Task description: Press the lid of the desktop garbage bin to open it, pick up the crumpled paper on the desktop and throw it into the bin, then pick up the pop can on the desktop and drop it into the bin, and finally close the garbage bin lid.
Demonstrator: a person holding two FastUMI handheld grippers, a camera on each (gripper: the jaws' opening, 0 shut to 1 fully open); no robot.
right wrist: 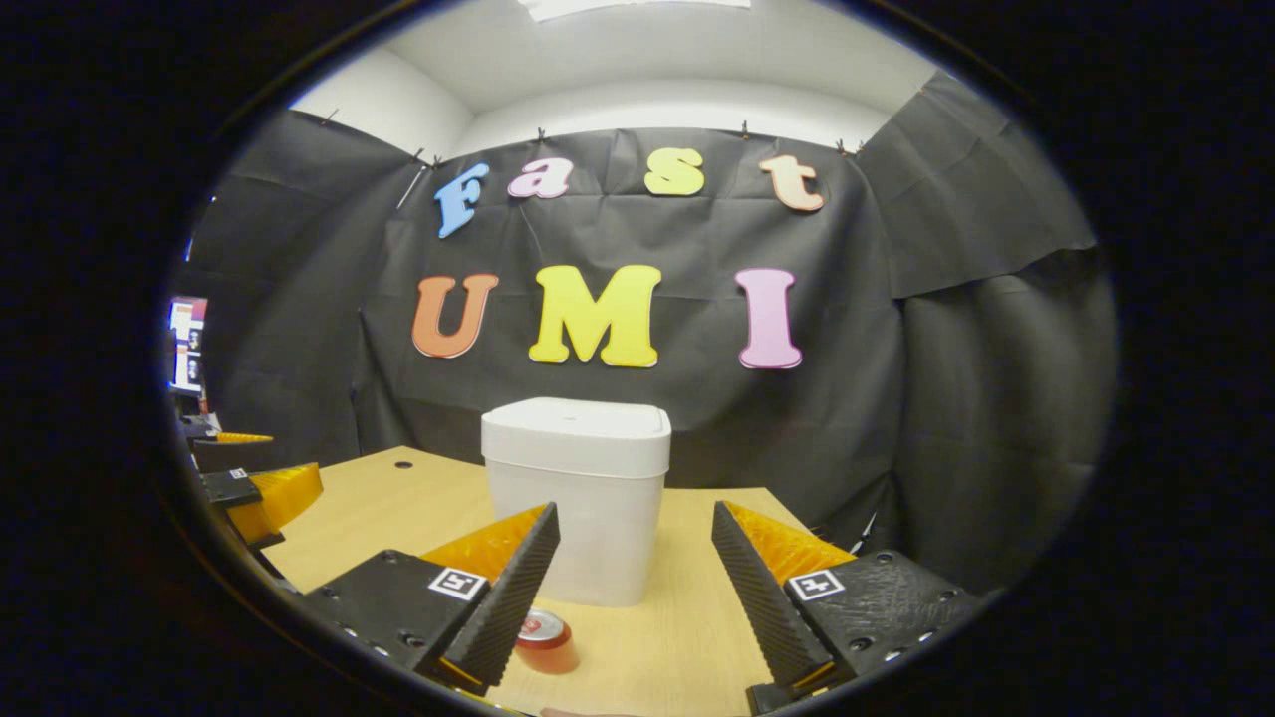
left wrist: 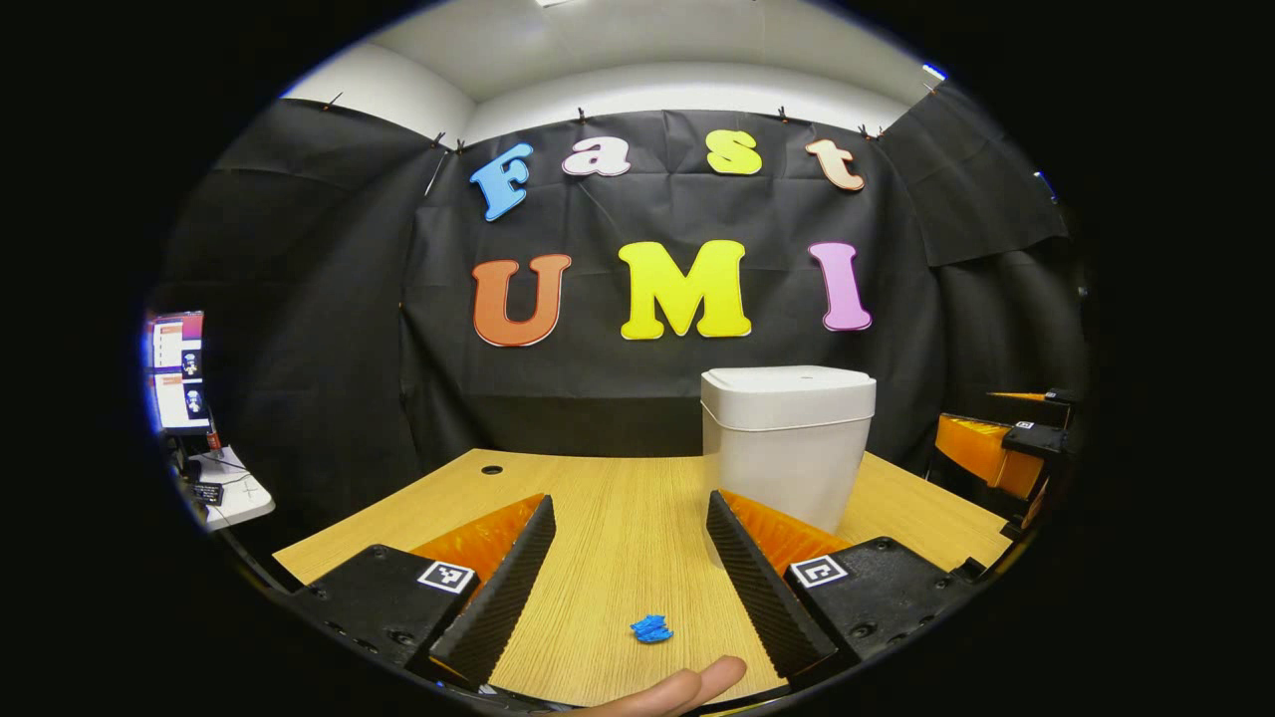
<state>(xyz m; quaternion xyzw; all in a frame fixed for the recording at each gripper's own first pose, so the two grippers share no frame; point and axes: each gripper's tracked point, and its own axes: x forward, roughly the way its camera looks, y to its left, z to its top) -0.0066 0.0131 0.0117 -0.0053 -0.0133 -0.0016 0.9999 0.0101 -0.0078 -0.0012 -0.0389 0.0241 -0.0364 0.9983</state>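
1. Bin [right wrist: 576, 498], lid [right wrist: 578, 423] down, stands on my wooden desk [left wrist: 618, 518] before the black cloth wall [right wrist: 896, 398].
2. Crumpled paper [left wrist: 651, 628] lies well in front of the bin; the can [right wrist: 545, 640] sits near its base.
3. My left gripper [left wrist: 630, 558] and right gripper [right wrist: 635, 558] both gape, holding nothing.
4. A monitor [left wrist: 177, 370] glows far left of the bin.

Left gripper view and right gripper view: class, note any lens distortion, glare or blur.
Left gripper view: fisheye bends the light wooden table edges; white lidded plastic bin stays sharp. Right gripper view: the same curving, dimmer light, and the red pop can looks slightly soft.
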